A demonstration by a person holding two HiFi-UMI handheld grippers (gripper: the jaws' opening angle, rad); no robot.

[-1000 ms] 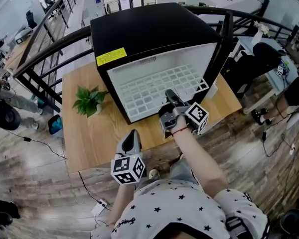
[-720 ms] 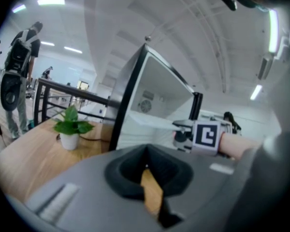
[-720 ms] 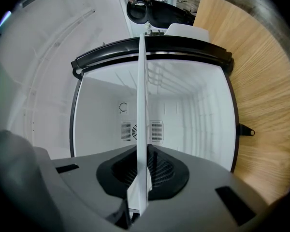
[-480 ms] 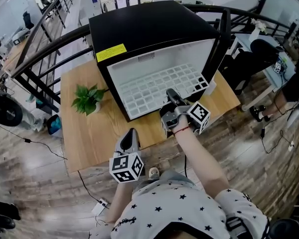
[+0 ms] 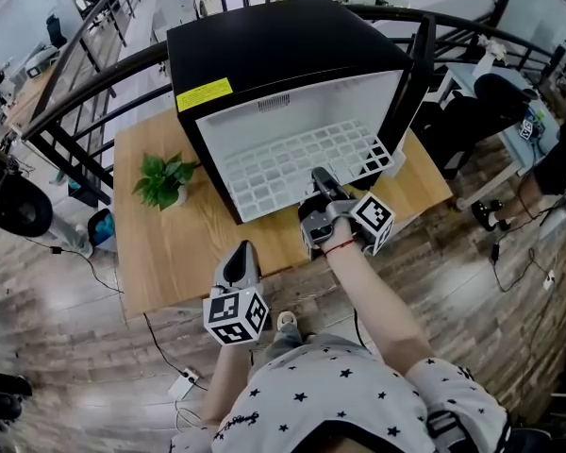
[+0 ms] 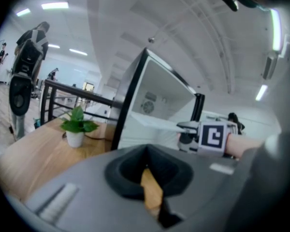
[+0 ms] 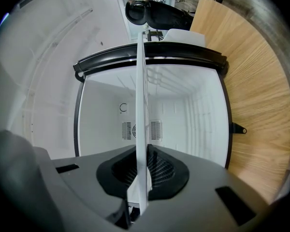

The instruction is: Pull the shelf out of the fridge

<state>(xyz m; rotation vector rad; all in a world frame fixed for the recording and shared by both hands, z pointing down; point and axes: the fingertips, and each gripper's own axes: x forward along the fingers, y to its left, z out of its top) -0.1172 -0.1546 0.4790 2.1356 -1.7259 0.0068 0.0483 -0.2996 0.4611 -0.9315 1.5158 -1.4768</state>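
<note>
On the counter (image 5: 174,253): black mini fridge (image 5: 274,50) with its front open and the white grid shelf (image 5: 297,163) partly slid out

Only label I can spot is a yellow sticker (image 5: 206,93) on the fridge's top front edge, and the print's way too small to read. Right tongs (image 5: 321,182) are clamped on the shelf's front edge. In the right gripper view the shelf runs edge-on straight between the pads, with the fridge's white inside and a back vent (image 7: 156,130) behind it. Rest of the shelf sits inside the fridge, right front corner poking past the opening. Left tongs (image 5: 244,251) hang over the counter's near edge, pads together, nothing in them. Little green plant (image 5: 162,179) in a white pot (image 6: 75,138) stands left of the fridge.
</note>
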